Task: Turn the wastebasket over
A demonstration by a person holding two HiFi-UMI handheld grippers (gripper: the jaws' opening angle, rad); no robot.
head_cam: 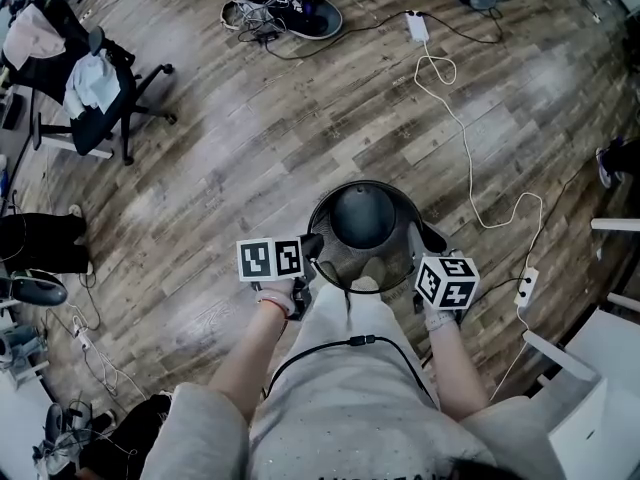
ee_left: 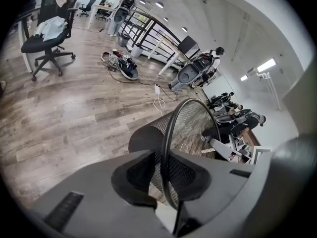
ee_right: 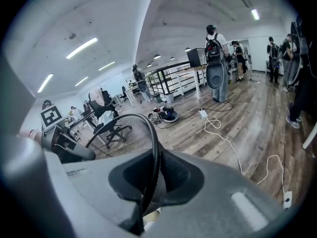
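Well to the left of the wastebasket (head_cam: 365, 213) an office chair (head_cam: 85, 88) stands on the wood floor (head_cam: 250, 148). The left tool (head_cam: 312, 246) is closed on the wastebasket's left rim, the thin wire edge pinched between its jaws. The black mesh wastebasket sits just in front of the person, mouth facing up, held between both tools. The right tool (head_cam: 428, 242) grips its right rim the same way. Right of the wastebasket a white cable (head_cam: 470, 158) trails over the floor
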